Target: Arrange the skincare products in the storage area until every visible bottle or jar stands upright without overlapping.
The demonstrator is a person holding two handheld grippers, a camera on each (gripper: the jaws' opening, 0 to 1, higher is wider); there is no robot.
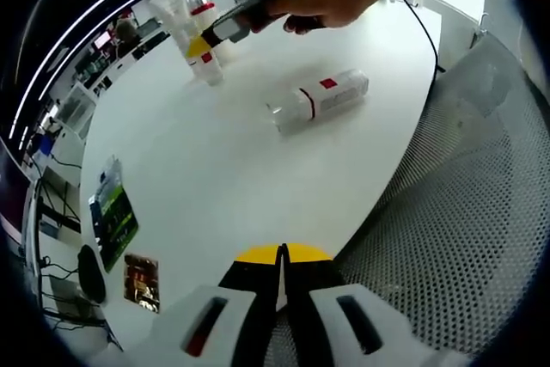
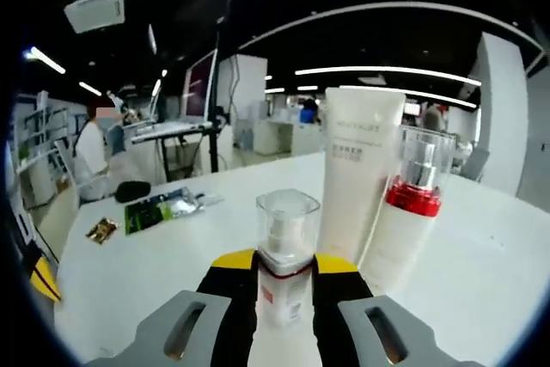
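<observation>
A small pump bottle with a clear cap and red band stands upright on the white table, and my right gripper is shut on it, its yellow-tipped jaws pressing both sides. Just behind it stand a tall white tube and a white bottle with a red collar and clear cap. In the left gripper view a hand holds the right gripper at that same group at the far side. A white bottle with a red label lies on its side mid-table. My left gripper is shut on nothing, low over the near edge.
A green packet, a brown packet and a black object lie along the table's left side. A grey mesh chair stands against the near right edge. A cable crosses the far table. A person sits beyond the table.
</observation>
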